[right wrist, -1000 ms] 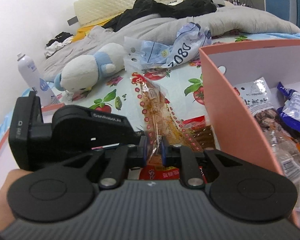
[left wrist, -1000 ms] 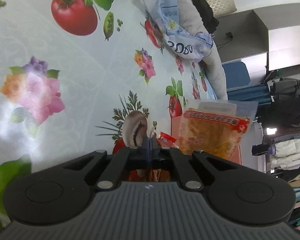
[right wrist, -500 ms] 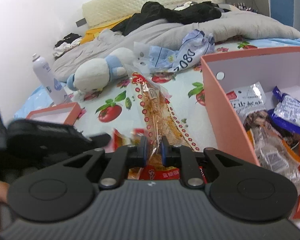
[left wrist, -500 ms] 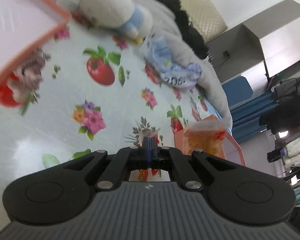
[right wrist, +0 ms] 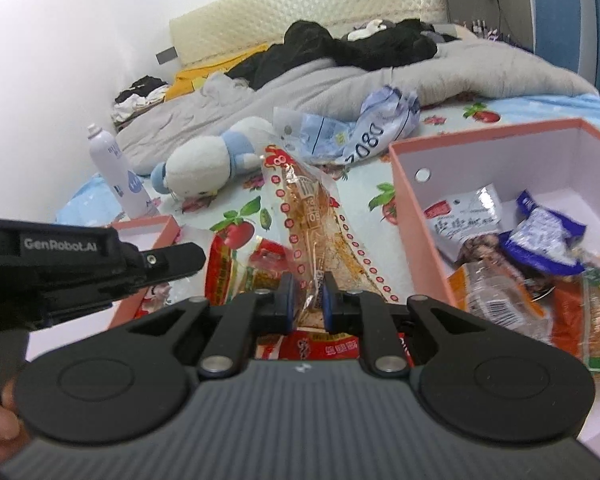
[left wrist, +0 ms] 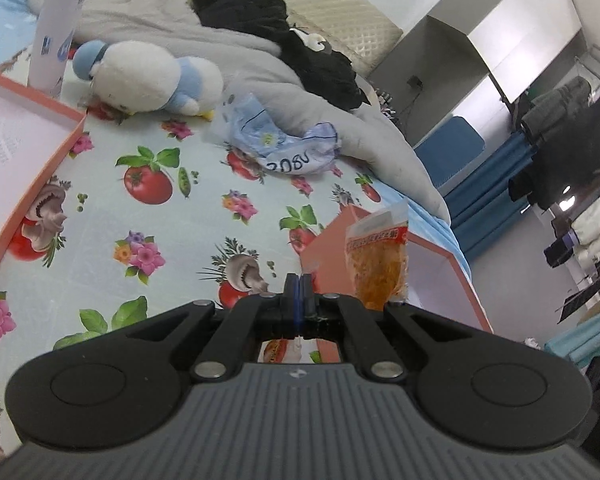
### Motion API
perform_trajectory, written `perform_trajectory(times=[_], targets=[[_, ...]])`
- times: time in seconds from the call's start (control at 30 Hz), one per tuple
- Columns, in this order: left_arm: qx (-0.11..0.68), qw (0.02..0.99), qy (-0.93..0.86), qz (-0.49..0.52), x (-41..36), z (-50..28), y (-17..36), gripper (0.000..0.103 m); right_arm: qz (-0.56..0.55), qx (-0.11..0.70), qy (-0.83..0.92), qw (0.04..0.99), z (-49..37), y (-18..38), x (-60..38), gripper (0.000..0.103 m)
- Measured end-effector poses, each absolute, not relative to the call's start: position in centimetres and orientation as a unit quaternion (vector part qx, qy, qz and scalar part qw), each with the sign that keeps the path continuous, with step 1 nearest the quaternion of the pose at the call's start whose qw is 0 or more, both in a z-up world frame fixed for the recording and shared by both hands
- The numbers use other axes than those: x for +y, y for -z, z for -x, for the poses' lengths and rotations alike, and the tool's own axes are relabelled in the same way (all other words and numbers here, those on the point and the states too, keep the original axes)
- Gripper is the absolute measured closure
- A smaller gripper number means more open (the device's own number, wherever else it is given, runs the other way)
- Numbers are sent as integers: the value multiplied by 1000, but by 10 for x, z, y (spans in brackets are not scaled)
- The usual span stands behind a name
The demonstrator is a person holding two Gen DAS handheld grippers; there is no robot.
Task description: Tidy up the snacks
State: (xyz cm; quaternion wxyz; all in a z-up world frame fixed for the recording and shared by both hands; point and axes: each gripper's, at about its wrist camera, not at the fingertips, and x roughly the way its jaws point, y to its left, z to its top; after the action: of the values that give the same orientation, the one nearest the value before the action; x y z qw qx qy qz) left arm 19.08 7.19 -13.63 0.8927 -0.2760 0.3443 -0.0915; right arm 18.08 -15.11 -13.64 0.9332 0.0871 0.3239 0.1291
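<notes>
Snack packet [right wrist: 312, 216] pinched in right jaws, left jaws closed empty, box [right wrist: 500, 152] contents visible only rightward.

White wall [right wrist: 60, 40], quilted headboard [right wrist: 300, 4], blue curtains [left wrist: 488, 184]

Bedroom: rumpled bed [right wrist: 340, 80], plush toy [right wrist: 204, 164]

Bed w/ fruit-and-flower print cloth [left wrist: 188, 232] as the work surface. Far edge: grey duvet [right wrist: 300, 92] bunched along it, black clothes [right wrist: 340, 46] on top. On cloth: white/blue plush toy [left wrist: 148, 80] near duvet, white spray bottle [right wrist: 118, 172] at left edge, crumpled blue-white plastic bag [left wrist: 284, 148] mid-far. Pink box [right wrist: 512, 168] right side, holding snack packs. Pink lid [left wrist: 24, 152] left side. Loose red snack packs [right wrist: 236, 268] at near edge.
</notes>
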Motion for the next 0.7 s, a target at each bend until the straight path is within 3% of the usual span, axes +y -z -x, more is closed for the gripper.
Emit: perform_trajectory(times=[0.7], targets=[[328, 911, 120, 218, 18, -137, 56, 103, -73, 311, -94, 943, -122, 75, -200, 86]])
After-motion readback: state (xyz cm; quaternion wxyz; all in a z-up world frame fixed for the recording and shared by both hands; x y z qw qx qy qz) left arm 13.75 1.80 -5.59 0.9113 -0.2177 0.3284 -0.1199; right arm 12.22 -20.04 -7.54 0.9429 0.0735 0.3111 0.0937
